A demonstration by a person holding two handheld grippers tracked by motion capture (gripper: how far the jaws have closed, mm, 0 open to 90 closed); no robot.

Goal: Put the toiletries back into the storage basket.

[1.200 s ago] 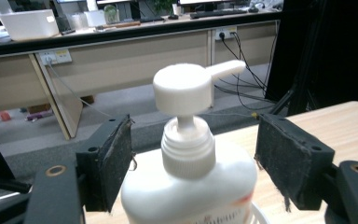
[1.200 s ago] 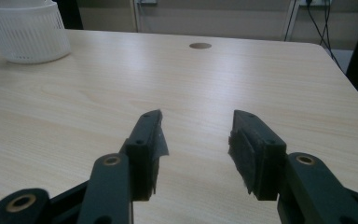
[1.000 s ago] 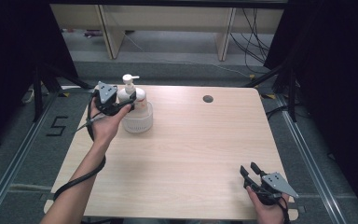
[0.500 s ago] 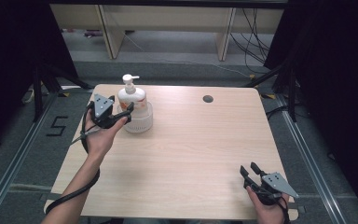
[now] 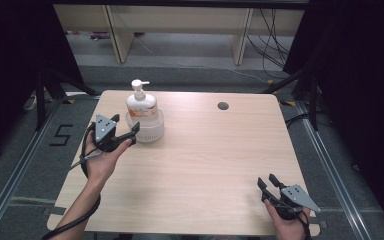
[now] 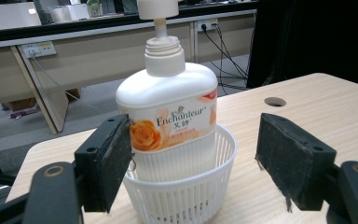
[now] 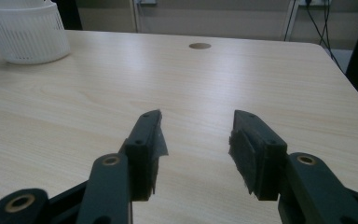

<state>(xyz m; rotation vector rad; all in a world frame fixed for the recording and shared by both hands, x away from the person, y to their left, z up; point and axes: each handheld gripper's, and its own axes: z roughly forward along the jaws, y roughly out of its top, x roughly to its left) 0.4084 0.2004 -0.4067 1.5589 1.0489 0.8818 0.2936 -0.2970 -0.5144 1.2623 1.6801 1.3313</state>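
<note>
Left gripper [image 5: 125, 134] sits in the high view just beside the white basket [image 5: 150, 131], jaws spread and holding nothing. One pump bottle [image 5: 141, 105] stands upright inside the one basket, near the far-left corner of the wooden table [image 5: 210, 150]. One round hole [image 5: 223, 106] pierces the tabletop near the far edge. Right gripper [image 5: 268, 184] rests at the near-right corner, close to the table's edge, jaws also spread, well apart from the basket. Bare wood lies between the two grippers across the table's middle.

Left gripper view: two black jaws with flat, rough pads stand apart on either side of the basket [image 6: 186, 186], not touching it. The bottle [image 6: 168, 107] is smooth white plastic with a rose label and a ribbed collar under the pump head. The basket wall is slotted white plastic with a round rim.

Right gripper view: the right gripper [image 7: 196, 135] holds two black jaws apart over pale, grained wood, with nothing between them. The basket [image 7: 25, 35] stands far off at upper left, and the hole [image 7: 200, 45] lies ahead.
</note>
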